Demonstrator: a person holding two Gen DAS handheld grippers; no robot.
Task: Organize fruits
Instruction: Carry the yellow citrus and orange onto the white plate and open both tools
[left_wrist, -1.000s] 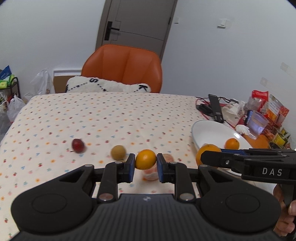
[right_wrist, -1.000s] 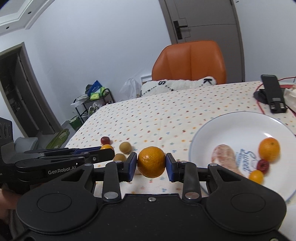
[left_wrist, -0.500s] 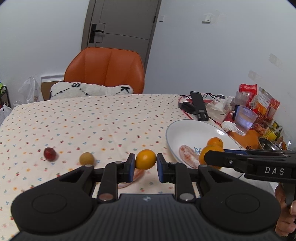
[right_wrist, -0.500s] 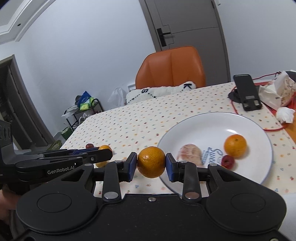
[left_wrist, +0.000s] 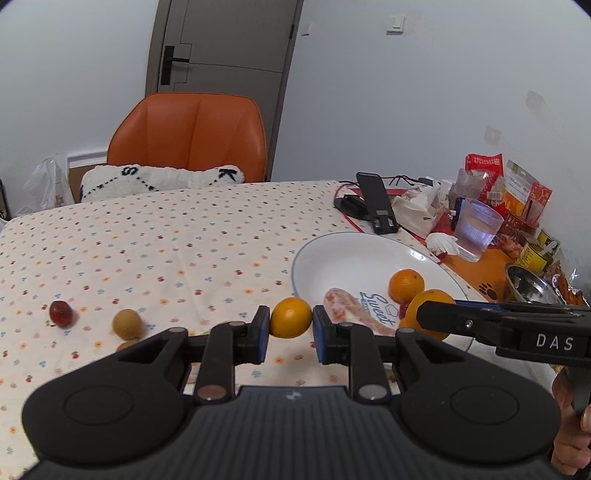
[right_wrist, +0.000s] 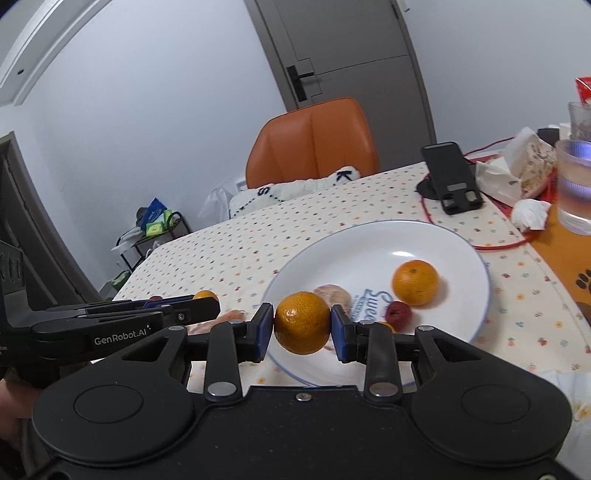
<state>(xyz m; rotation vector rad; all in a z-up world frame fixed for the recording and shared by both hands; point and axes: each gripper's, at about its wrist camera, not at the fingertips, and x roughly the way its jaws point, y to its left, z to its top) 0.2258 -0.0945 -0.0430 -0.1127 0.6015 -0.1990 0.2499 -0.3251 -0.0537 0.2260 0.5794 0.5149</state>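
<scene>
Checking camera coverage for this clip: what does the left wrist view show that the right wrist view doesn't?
Only the left wrist view: a red fruit and a tan fruit on the tablecloth, snack packets and a metal bowl.
Only the right: a shelf rack by the wall.
Both: the plate, each gripper shut on an orange, left gripper, right gripper, the chair, the phone stand.

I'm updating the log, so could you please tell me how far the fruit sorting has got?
Done: the white plate holds a round orange, a peeled segment and a red berry. In hand: left gripper and right gripper each clamp an orange. Left: red fruit and tan fruit on the tablecloth.
</scene>
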